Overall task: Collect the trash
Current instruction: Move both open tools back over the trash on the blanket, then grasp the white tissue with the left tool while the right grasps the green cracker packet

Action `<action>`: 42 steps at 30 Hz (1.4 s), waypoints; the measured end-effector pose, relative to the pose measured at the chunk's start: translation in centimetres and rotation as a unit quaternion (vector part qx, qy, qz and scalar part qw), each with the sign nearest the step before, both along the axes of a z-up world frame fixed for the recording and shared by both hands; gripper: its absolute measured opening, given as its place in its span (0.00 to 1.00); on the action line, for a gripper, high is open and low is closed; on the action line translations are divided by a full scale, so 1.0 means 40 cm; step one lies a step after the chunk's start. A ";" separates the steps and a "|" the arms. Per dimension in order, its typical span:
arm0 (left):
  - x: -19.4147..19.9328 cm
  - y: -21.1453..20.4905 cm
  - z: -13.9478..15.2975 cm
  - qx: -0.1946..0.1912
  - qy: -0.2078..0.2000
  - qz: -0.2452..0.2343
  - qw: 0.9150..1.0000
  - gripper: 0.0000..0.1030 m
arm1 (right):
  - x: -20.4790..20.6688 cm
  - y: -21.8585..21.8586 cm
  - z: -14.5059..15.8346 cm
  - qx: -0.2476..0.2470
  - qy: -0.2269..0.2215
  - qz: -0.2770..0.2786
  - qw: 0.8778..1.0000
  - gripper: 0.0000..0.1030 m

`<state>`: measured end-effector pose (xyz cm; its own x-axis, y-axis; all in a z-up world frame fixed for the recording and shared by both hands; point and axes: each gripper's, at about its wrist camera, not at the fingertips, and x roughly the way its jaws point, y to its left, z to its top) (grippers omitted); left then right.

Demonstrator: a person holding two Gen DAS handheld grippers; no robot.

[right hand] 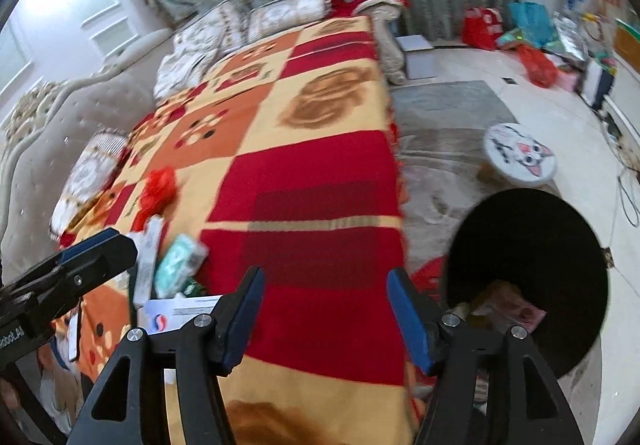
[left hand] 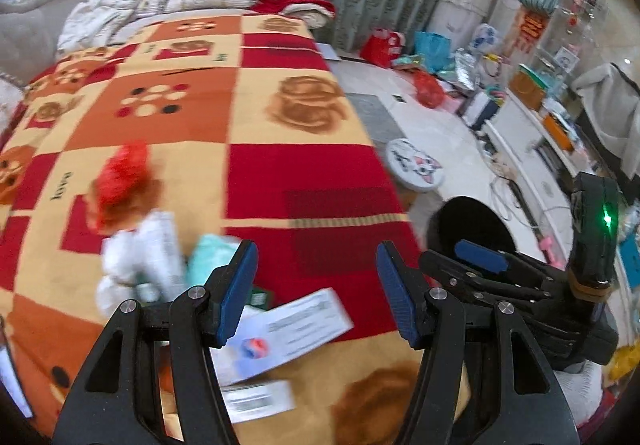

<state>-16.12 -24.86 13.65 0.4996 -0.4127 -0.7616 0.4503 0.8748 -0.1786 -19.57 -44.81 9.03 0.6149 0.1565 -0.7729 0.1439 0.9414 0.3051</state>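
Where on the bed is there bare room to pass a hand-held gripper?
The blanket is bare from the red crumpled wrapper across to its floor-side edge, and up to the pillows. It is crowded at the near corner: the teal tissue pack, white packets and paper boxes lie close together.

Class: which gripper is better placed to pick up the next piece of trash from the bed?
Probably the left gripper: open, empty, above the white box. The right gripper sits nearer the black bin.

One red wrapper (left hand: 122,181), two white boxes (left hand: 294,329), one black bin (right hand: 528,281).
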 end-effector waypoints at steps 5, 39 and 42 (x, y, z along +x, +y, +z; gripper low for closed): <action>0.016 0.100 -0.010 0.009 -0.007 0.035 0.999 0.59 | 0.036 0.091 -0.004 -0.001 0.002 0.035 0.999 0.61; 0.144 0.391 -0.172 0.002 0.057 0.096 0.994 0.59 | 0.255 0.351 -0.124 0.010 0.083 0.118 0.989 0.67; 0.154 0.392 -0.180 0.000 0.061 0.095 0.994 0.59 | 0.260 0.354 -0.136 0.013 0.091 0.120 0.989 0.67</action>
<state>-9.94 -9.19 6.44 0.4717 -0.3201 -0.8216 0.2522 0.9418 -0.2221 -9.19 -30.65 3.59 0.4091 0.3018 -0.8611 -0.0286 0.9475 0.3185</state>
